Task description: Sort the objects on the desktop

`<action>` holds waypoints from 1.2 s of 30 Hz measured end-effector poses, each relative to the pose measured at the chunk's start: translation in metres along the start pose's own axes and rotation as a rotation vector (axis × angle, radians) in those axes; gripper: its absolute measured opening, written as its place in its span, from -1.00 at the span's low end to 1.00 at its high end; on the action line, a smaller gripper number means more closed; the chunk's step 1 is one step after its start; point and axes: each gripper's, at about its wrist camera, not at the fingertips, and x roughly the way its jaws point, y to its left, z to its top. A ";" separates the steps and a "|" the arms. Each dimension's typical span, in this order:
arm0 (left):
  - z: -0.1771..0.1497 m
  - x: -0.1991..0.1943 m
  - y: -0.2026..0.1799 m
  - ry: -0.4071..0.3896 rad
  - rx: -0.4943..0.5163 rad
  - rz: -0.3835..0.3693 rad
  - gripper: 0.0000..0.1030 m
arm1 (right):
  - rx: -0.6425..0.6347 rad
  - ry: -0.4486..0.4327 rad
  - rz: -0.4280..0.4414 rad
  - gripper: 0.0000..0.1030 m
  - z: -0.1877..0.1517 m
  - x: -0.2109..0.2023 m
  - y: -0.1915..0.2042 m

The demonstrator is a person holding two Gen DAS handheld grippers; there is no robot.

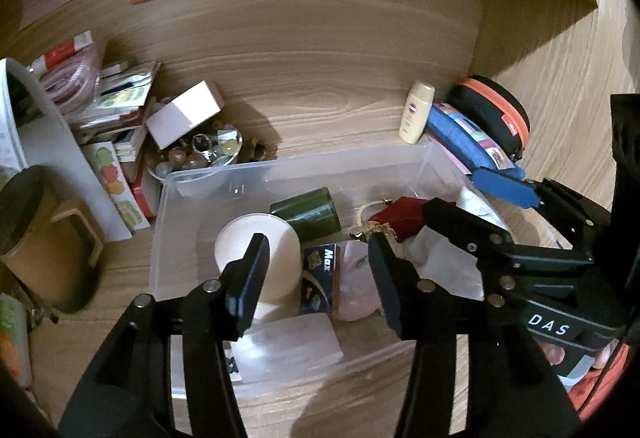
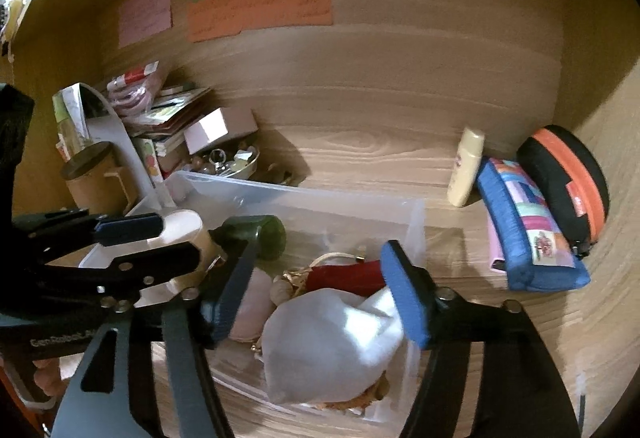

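Note:
A clear plastic bin (image 1: 280, 162) on the wooden desk holds a white cup (image 1: 276, 238), a green cylinder (image 1: 308, 214), a blue "Max" pack (image 1: 320, 278), a pink pouch (image 1: 356, 290), a red pouch (image 1: 400, 214) with a key ring, and a white translucent bag (image 2: 328, 338). My left gripper (image 1: 320, 266) hangs open over the Max pack and the pink pouch, its pads pressing on nothing. Over the bin's right half, my right gripper (image 2: 320, 278) is open, with the white bag lying below and between its fingers.
Against the back wall stand a cream bottle (image 1: 416, 112), a blue pencil case (image 2: 528, 234) and a black-and-orange case (image 2: 568, 178). To the left are a bowl of beads (image 1: 200, 154), a pink box (image 1: 184, 114), stacked packets and a brown mug (image 1: 48, 238).

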 end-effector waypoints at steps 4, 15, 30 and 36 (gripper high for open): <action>-0.003 -0.011 -0.002 -0.016 0.003 0.027 0.20 | 0.018 -0.016 -0.026 0.51 0.000 -0.009 -0.003; -0.014 -0.051 -0.004 -0.102 -0.017 0.132 0.85 | 0.051 -0.018 -0.027 0.75 0.000 -0.034 -0.003; -0.038 -0.118 0.000 -0.210 -0.145 0.257 0.92 | 0.049 -0.084 -0.027 1.00 -0.013 -0.101 0.006; -0.048 -0.132 -0.009 -0.230 -0.145 0.287 0.92 | 0.017 -0.129 -0.019 1.00 -0.023 -0.132 0.016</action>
